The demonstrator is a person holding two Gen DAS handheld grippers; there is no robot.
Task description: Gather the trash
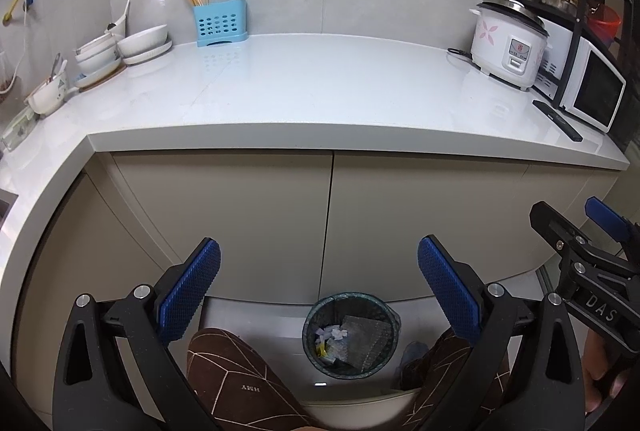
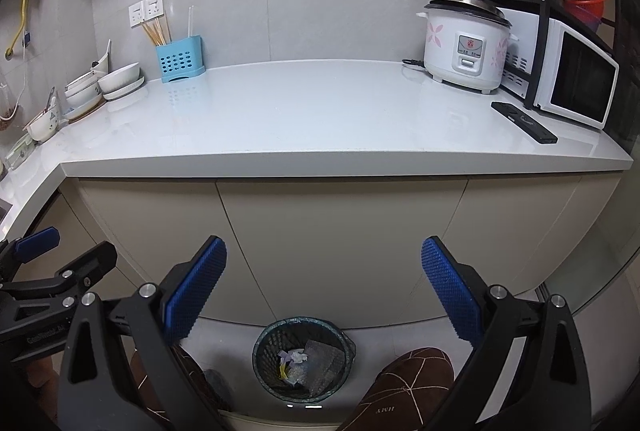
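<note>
A round mesh trash bin (image 1: pixel 352 337) stands on the floor in front of the cabinets; it holds crumpled paper scraps (image 1: pixel 334 335) and a sheet of bubble wrap. It also shows in the right wrist view (image 2: pixel 302 359). My left gripper (image 1: pixel 318 271) is open and empty, held above the bin in front of the cabinet doors. My right gripper (image 2: pixel 324 271) is open and empty, at the same height beside it. The right gripper also shows at the right edge of the left wrist view (image 1: pixel 576 227). No trash shows on the white countertop (image 1: pixel 304 87).
On the counter stand stacked bowls (image 1: pixel 120 47) at left, a blue utensil holder (image 1: pixel 220 23) at the back, a rice cooker (image 1: pixel 508 43), a microwave (image 1: pixel 588 87) and a black remote (image 1: pixel 558 119) at right. The person's brown slippers (image 1: pixel 236 379) flank the bin.
</note>
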